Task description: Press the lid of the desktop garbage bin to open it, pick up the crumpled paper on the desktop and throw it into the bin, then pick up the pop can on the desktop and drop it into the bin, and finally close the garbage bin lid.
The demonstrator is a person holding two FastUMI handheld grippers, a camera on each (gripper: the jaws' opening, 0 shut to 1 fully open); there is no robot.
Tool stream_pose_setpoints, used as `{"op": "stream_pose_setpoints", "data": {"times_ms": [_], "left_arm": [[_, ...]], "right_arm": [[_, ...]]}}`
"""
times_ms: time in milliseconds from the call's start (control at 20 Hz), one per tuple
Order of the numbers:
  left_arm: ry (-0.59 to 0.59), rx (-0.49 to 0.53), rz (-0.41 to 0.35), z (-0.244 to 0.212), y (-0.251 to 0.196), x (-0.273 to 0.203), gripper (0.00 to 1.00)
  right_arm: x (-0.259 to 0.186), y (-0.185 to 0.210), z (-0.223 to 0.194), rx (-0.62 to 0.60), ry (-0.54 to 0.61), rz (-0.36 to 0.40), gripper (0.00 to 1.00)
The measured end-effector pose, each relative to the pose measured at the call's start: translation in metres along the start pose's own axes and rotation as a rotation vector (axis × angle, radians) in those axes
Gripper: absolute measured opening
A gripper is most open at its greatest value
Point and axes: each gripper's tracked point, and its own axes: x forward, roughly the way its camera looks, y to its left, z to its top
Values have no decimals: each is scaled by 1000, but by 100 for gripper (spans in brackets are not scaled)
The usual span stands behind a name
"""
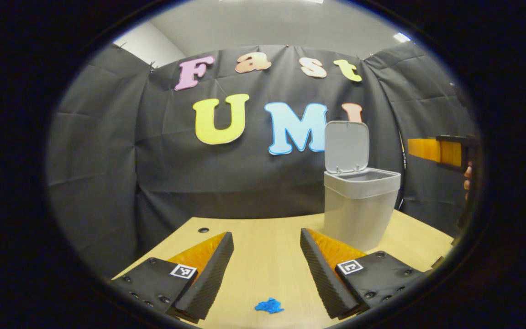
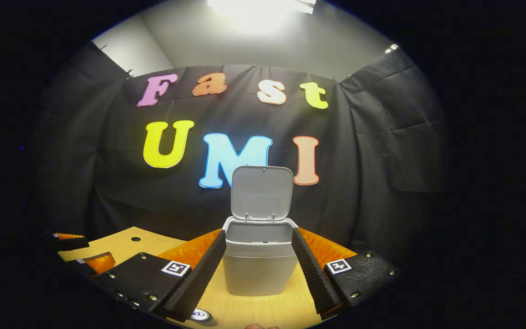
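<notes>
Crumpled paper [image 1: 269,305], blue, bottom centre of left gripper view, on desk [image 1: 267,256] between the left gripper [image 1: 266,269] fingers, spread apart, empty: likely light, soft, pinch across the wad. Bin [image 2: 258,260], centre of right gripper view, lid [image 2: 262,193] upright; right gripper [image 2: 256,269] apart, empty.

the grey rectangular plastic bin [image 1: 359,214] looks smooth and matt, as does its raised grey plastic lid [image 1: 346,147]; the pale wooden desktop [image 1: 267,260] has a smooth, faintly satin finish with fine grain; the small blue crumpled paper [image 1: 269,305] looks creased and matt; the black cloth wall [image 1: 107,160] hangs matt and wrinkled
</notes>
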Motion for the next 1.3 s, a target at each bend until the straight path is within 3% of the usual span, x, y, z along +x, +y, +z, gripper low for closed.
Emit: {"op": "stream_pose_setpoints", "data": {"times_ms": [150,200,250,400,450,1000,1200,1250,1300], "left_arm": [[49,-14,3,-31,4,6,96],[71,-14,6,-43,5,9,100],[98,-13,8,-56,5,12,91],[173,-2,7,-94,5,19,100],[193,4,9,-105,6,22,96],[439,23,3,-231,4,40,100],[495,24,-6,-253,2,40,97],[506,24,-4,-259,1,39,91],[517,25,0,-263,2,40,99]], "right_arm": [[-7,-4,0,-12,11,-14,93],[-10,-5,-2,-17,16,-21,93],[-12,-6,-2,-21,22,-27,93],[-19,-7,-5,-25,34,-33,93],[-19,-6,-4,-30,40,-33,93],[-23,-8,-12,-44,73,-45,93],[-24,-15,-18,-42,89,-60,93],[-24,-17,-19,-42,93,-63,93],[-24,-17,-21,-40,96,-65,93]]}}
